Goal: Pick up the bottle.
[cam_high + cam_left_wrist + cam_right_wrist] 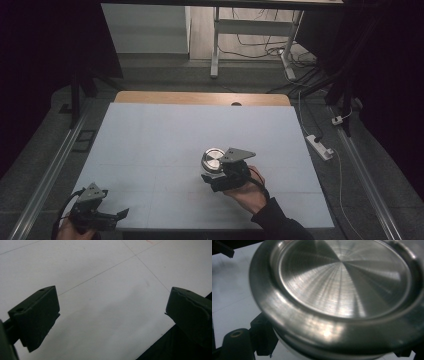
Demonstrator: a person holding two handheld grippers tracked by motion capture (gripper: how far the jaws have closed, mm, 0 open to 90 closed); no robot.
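**Right gripper holds a round metal tin; left gripper wide apart at the near corner**

High view: a white worktop (pixel 165 145) with a strip of bare wood along its far edge fills the middle of the scene. The right gripper (pixel 214 178) sits right of centre, toward the near side, held by a hand (pixel 247 192) in a dark sleeve that comes in from the bottom. Its grey three-cornered plate is on top, and a round metal tin (pixel 212 160) with a shiny lid lies at the front of the gripper, touching it. At the near left corner the left gripper (pixel 120 214) is held low by the other hand (pixel 67 231), its jaws pointing to the right along the near edge, well apart from the tin. Beyond the worktop are the white legs of another table, loose cables on the floor and a white power strip (pixel 320 146) on the right.

Left gripper view: the two black jaws stand wide apart with nothing between them, over bare white worktop crossed by thin lines. The dark edge of the worktop shows at the lower right.

Right gripper view: the tin (pixel 342 295) is very close, tilted, its brushed lid and rolled rim bright. A black jaw presses against its side at the lower left; the jaws are closed around it.
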